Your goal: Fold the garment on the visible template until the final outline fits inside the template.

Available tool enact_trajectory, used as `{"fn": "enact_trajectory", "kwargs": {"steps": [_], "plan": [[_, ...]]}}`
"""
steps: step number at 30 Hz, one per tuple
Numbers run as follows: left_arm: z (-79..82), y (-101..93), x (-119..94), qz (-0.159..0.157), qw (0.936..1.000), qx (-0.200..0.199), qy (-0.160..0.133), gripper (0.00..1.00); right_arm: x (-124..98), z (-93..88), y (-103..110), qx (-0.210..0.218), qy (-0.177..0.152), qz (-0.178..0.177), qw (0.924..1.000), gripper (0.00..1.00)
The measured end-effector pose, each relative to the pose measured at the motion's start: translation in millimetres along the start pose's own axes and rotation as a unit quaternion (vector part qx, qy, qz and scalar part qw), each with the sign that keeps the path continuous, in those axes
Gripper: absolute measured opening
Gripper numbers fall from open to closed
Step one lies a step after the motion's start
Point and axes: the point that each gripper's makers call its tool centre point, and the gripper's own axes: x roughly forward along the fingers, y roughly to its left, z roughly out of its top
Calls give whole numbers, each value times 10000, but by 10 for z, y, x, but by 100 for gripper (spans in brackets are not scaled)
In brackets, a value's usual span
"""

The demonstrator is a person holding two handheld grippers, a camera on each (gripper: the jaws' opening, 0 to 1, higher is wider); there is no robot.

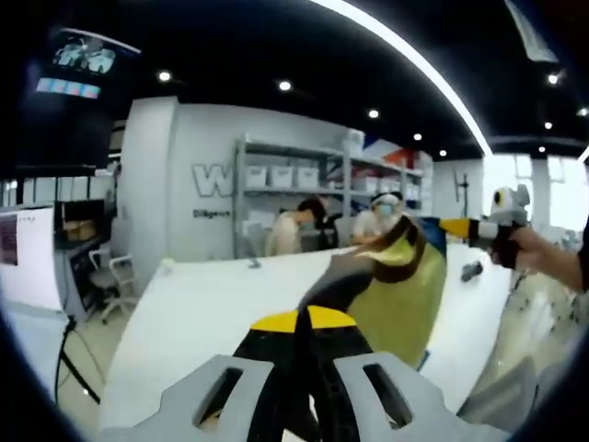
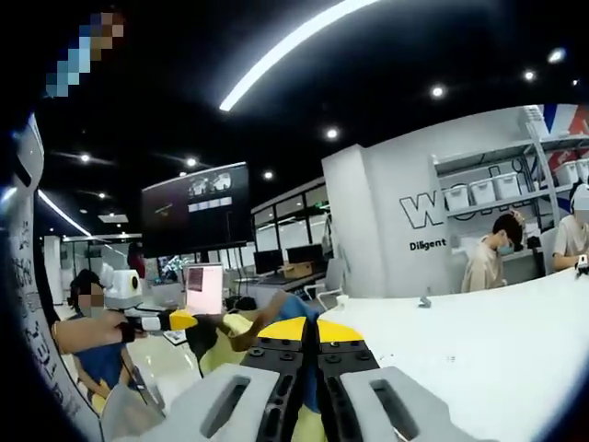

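two tools, jaws closed: left tool point(image 1: 308, 345) and right tool point(image 2: 311, 354) each pinch the yellow and dark garment point(image 1: 400, 285), stretched between them above the white counter point(image 1: 202, 313).

We see a long white table point(image 1: 212, 304), grey metal shelves point(image 1: 294, 198) with white boxes point(image 2: 483, 191) far off, and a black ceiling point(image 1: 276, 46) with small round lights point(image 1: 284, 85).

Left gripper view looks low along its jaws across the white table point(image 1: 202, 304), toward the shelves point(image 1: 285, 175) on the far wall. Right gripper view faces likewise (raised, close); both share table and shelves point(image 2: 497, 189).
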Motion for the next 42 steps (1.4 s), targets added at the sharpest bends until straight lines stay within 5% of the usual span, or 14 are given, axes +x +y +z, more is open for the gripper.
{"fn": "enact_trajectory", "kwargs": {"steps": [11,25,31,39,42], "plan": [[-264,-111,-203,40,9994,-137,304,0,-170,-147,188,141,112,82,9998,0],[-381,-378,-255,-312,9982,-459,249,0,-300,-215,107,161,298,133,9993,0],[-471,-333,-260,-136,9979,-498,398,0,-329,-198,80,160,288,122,9994,0],[-341,-184,-328,133,9988,-402,261,0,-359,-165,121,233,190,148,9994,0],[-62,-166,-342,286,9996,-13,-10,0,-388,-92,194,225,69,161,9996,0]]}}
